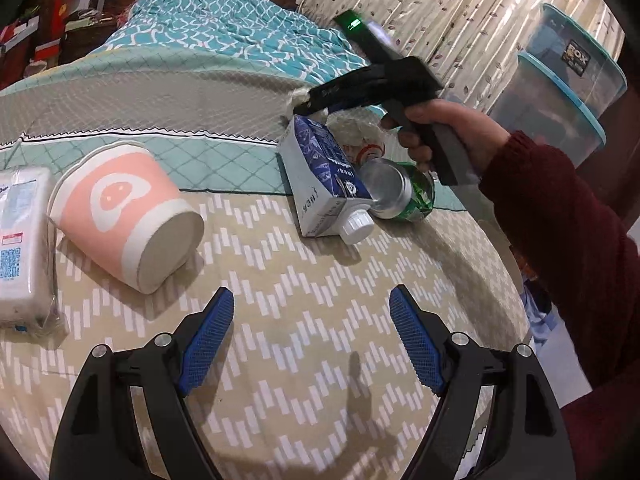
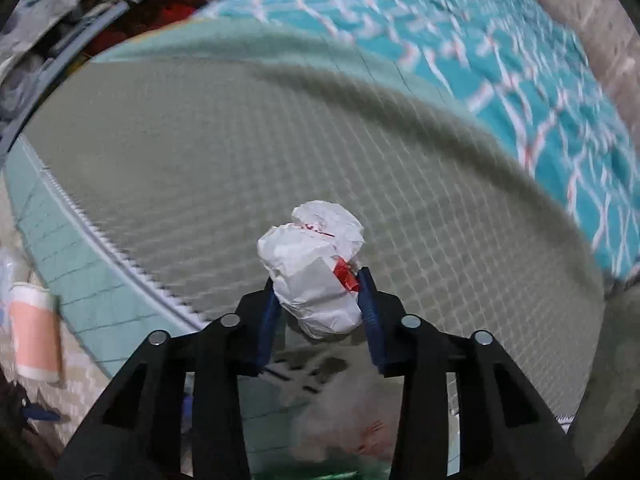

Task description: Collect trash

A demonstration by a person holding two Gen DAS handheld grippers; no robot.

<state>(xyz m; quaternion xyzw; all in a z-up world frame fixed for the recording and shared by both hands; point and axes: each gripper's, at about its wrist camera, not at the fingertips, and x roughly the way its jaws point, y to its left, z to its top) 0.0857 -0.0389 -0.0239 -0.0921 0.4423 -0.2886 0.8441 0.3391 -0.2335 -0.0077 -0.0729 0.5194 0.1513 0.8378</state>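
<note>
Pinching crumpled paper (image 2: 316, 280) (bedspread (image 2: 280, 152) beyond).

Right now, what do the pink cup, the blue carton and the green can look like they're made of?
Pink cup: paper, matte, with a rolled white rim. Blue carton: printed coated paperboard with folded edges and a white plastic screw cap. Green can: thin metal, probably aluminium, with a shiny silver end.

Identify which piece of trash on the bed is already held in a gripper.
The crumpled white paper wad, pinched between the right gripper pads. The pink cup, blue carton and green can lie ungripped.
</note>
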